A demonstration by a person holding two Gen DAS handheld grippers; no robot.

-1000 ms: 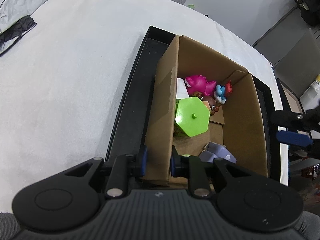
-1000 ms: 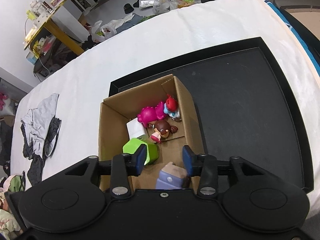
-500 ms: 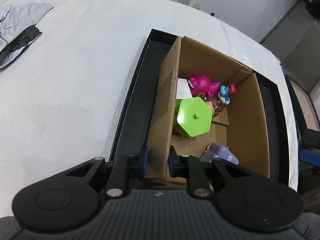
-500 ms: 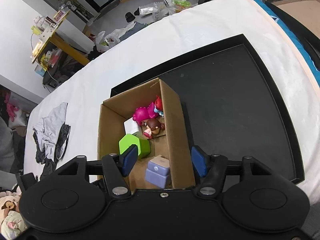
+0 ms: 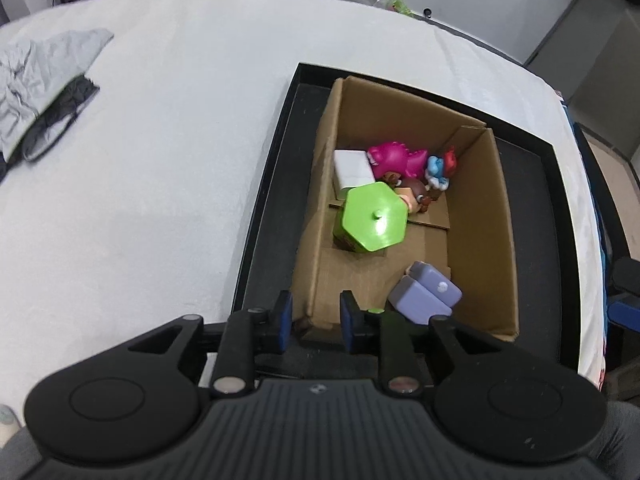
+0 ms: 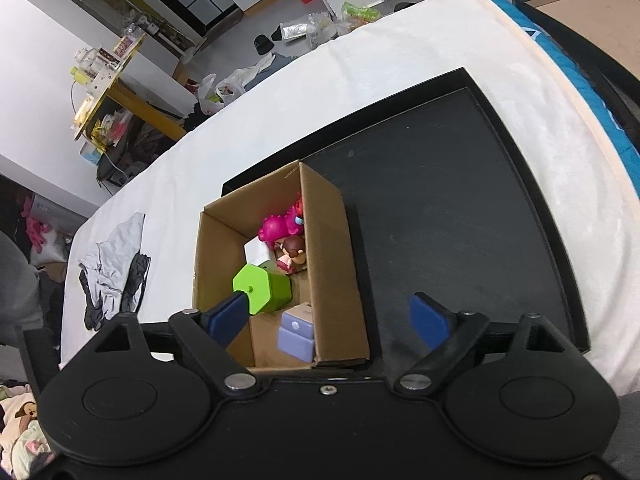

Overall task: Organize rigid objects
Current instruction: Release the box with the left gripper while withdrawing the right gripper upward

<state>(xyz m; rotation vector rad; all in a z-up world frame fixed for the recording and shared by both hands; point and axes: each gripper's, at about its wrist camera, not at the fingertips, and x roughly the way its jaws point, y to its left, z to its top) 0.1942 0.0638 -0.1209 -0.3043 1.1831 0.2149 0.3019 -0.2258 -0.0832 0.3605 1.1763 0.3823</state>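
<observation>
Open cardboard box (image 5: pixel 476 216) upright at left end of black tray (image 6: pixel 460 208), holding green hexagonal container (image 5: pixel 374 216), white box (image 5: pixel 352 168), pink dinosaur figure (image 5: pixel 394 158), brown-haired doll (image 5: pixel 414 196), blue-red figurine (image 5: pixel 440 168), and lavender two-part block (image 5: pixel 426 294) nearest camera.

We see the right gripper (image 6: pixel 332 318) with jaws opening wide above the cardboard box (image 6: pixel 340 280), which sits on a black tray (image 6: pixel 460 200) and holds perhaps 6 toys.

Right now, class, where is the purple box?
In both wrist views the purple box lies inside the cardboard box, at its near end, just nearer than the green hexagonal container and apart from it.
</observation>
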